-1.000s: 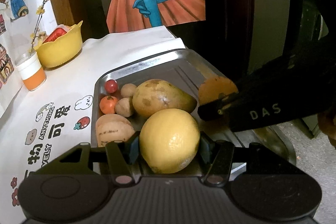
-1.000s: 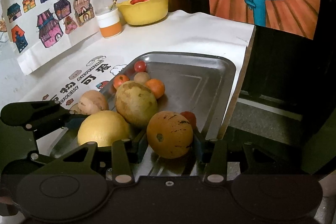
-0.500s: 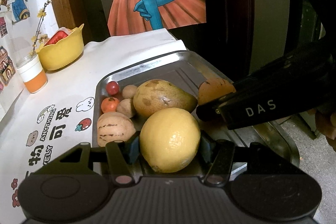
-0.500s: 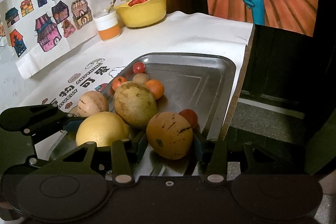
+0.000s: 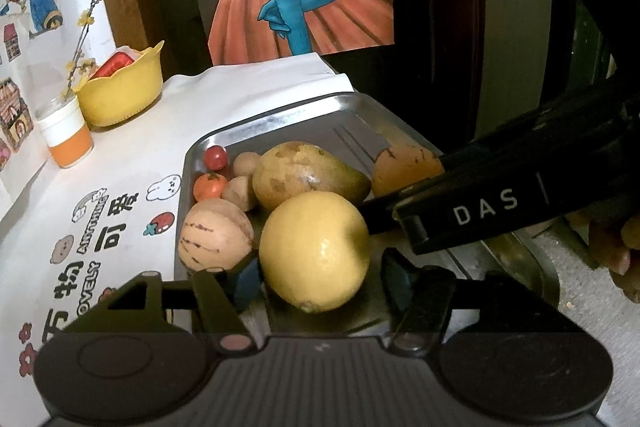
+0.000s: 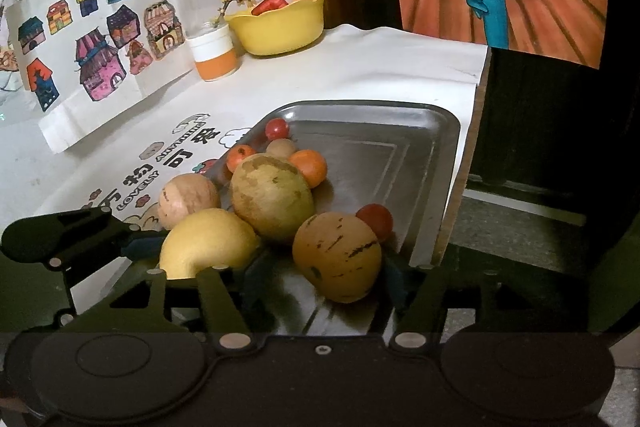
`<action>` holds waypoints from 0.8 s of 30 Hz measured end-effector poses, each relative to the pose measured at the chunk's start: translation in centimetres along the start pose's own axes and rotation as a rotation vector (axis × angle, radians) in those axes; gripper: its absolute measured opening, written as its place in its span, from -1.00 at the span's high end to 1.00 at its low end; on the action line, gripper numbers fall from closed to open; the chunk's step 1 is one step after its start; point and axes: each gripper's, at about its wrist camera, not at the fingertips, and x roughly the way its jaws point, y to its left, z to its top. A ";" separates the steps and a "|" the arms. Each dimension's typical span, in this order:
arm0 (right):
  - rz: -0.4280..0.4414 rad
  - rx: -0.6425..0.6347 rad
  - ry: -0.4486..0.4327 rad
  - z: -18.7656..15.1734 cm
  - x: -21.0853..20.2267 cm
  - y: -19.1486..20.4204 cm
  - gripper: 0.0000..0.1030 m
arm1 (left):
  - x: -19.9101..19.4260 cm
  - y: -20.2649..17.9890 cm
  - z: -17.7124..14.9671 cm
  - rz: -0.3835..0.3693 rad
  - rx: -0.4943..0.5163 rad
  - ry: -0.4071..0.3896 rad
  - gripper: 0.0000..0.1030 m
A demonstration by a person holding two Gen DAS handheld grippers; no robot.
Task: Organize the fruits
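Note:
A steel tray (image 5: 280, 115) near the table's right edge holds the fruit. A big yellow citrus (image 5: 314, 251) rests in it between the fingers of my left gripper (image 5: 320, 281), which is open with a gap on each side. A speckled orange fruit (image 6: 336, 257) lies in the tray between the pads of my right gripper (image 6: 326, 281), also open. A mottled green pear (image 5: 304, 173), a striped pale melon (image 5: 214, 235), a small orange (image 5: 209, 185), a cherry tomato (image 5: 215, 155) and a red tomato (image 6: 374, 221) crowd the same tray (image 6: 400, 105).
A yellow bowl (image 5: 124, 95) and an orange-and-white cup (image 5: 68, 139) stand at the back left on the white cloth. The right gripper's black body (image 5: 500, 203) crosses over the tray's right side. The table edge (image 6: 468, 163) drops to the floor just right of the tray.
Both grippers have opened: the pads stood against the yellow citrus and the orange fruit, and now stand apart from them. Both fruits sit lower, resting in the tray.

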 end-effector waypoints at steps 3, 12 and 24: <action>0.002 0.009 -0.006 -0.1 -0.2 0.2 -0.30 | -0.3 0.1 -0.4 0.007 -0.016 0.000 -0.54; 0.016 0.022 -0.023 -0.5 -1.3 0.6 -0.55 | -2.1 0.4 -1.2 0.017 -0.058 -0.023 -0.64; 0.002 0.066 -0.072 -0.8 -2.6 1.2 -0.92 | -4.7 2.0 -2.7 0.051 -0.138 -0.049 -0.81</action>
